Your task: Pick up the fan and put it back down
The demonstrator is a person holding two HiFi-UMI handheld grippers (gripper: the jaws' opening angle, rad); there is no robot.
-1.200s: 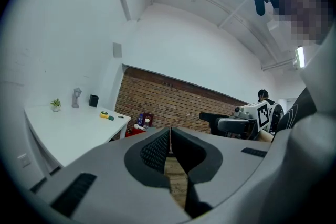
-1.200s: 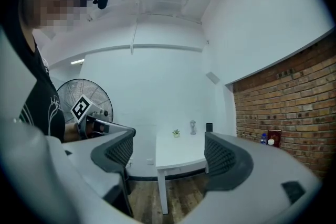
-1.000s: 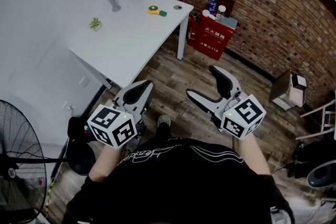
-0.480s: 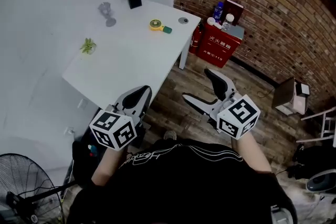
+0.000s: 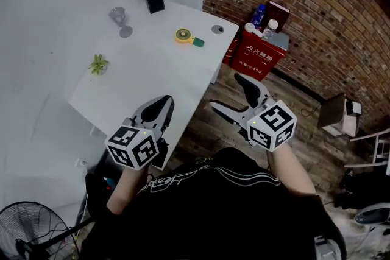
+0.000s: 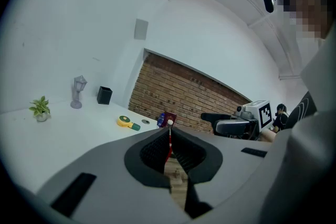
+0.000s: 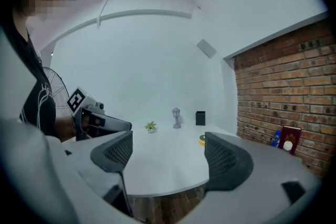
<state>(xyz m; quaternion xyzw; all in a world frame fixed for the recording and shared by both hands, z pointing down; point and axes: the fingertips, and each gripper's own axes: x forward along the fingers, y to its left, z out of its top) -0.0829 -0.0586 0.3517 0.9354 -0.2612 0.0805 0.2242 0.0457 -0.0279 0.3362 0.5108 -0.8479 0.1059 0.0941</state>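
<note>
A small yellow hand fan with a green handle lies on the far part of the white table, well beyond both grippers. It also shows in the left gripper view as a yellow fan and in the right gripper view as a yellow sliver behind a jaw. My left gripper hangs over the table's near edge, its jaws shut with nothing between them. My right gripper stands open and empty over the wooden floor, right of the table's corner.
On the table stand a black box, a grey lamp figurine, a small green plant and a grey disc. A red cabinet with bottles stands by the brick wall. A black floor fan is at lower left.
The view has moved forward toward the table. Both grippers are now nearer to it, the left one over its near edge. Jaw states are unchanged.
</note>
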